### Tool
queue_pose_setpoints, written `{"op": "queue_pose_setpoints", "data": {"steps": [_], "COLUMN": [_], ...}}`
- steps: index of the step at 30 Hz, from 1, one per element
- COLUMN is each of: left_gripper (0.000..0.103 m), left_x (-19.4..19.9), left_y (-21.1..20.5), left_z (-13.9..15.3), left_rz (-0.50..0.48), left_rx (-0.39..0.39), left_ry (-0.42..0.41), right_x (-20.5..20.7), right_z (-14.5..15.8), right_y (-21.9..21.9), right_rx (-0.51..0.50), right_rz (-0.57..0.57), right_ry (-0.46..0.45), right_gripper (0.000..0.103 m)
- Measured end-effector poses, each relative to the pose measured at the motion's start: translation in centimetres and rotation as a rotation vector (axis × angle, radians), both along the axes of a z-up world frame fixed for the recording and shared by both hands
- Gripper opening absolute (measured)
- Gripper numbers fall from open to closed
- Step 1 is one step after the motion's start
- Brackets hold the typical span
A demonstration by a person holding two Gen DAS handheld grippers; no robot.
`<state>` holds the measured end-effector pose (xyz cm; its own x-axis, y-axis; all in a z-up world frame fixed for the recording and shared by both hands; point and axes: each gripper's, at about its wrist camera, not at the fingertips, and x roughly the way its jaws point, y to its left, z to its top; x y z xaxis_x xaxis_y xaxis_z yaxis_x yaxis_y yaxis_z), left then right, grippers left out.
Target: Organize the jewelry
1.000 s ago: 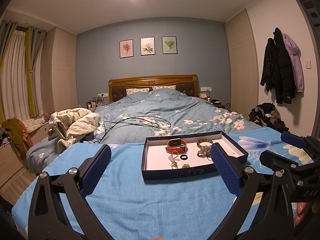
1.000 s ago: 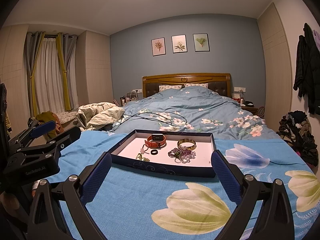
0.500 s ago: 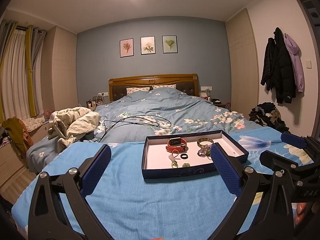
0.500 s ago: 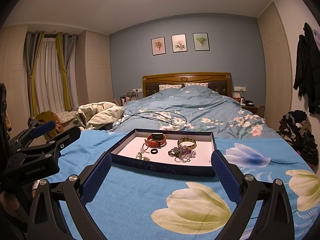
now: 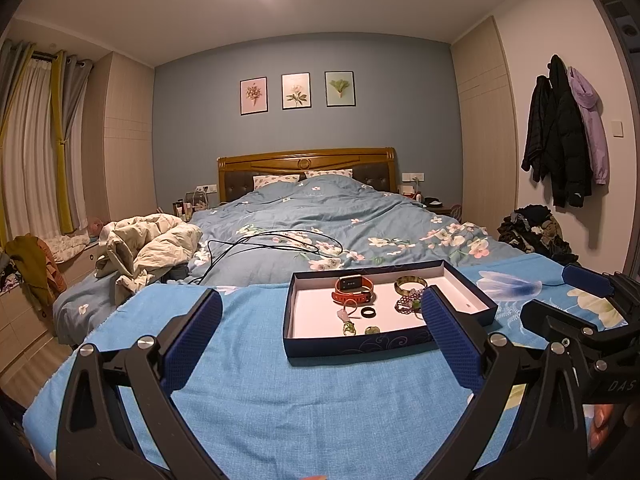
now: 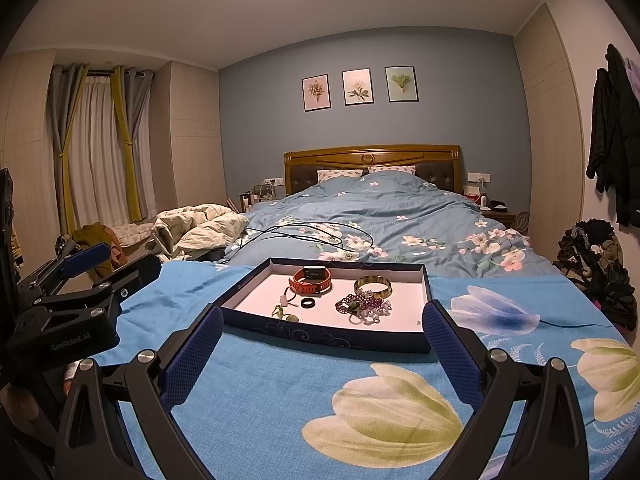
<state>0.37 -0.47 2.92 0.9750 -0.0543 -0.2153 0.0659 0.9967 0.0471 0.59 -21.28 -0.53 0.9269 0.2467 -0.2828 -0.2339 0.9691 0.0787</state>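
I am holding my left tongs [image 5: 320,320] and right tongs [image 6: 322,332] spread and empty, hovering short of the tray [image 6: 320,338], which is sitting on the blue cloth [image 6: 280,400] over the bed, presumably to choose a piece. The watch [image 6: 311,280], bangle [image 6: 373,286], black ring [image 6: 307,302] and beads [image 6: 362,306] are lying loose inside; the small green pieces [image 6: 282,313] are too tangled to identify.

Bare blue cloth [image 6: 256,384] lies open between both wide-spread grippers and the tray's [image 6: 328,338] near wall. Inside, jewelry crowds the middle; the tray's right edge and near-left corner stay free.
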Motion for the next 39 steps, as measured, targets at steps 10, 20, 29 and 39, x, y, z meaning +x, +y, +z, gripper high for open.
{"op": "queue_pose_setpoints", "data": {"steps": [10,20,29,39], "left_gripper": [0.098,0.098,0.098,0.098], "left_x": [0.03,0.1,0.12,0.12], "left_y": [-0.02,0.1,0.07,0.05], "left_z": [-0.07,-0.24,-0.3,-0.29], "left_rz": [-0.001,0.0,-0.001,-0.001], "left_rx": [0.0,0.0,0.0,0.0], "left_ry": [0.001,0.002,0.004,0.005], "right_x": [-0.02,0.0,0.02,0.02], "right_z": [-0.02,-0.06,-0.13,-0.15], "right_y": [-0.02,-0.12,-0.21,-0.22], "right_rx": [0.001,0.003,0.003,0.001], "right_rz": [0.0,-0.001,-0.001,-0.004], "right_ry": [0.001,0.003,0.005,0.002], "right_gripper": [0.096,0.096,0.096,0.096]}}
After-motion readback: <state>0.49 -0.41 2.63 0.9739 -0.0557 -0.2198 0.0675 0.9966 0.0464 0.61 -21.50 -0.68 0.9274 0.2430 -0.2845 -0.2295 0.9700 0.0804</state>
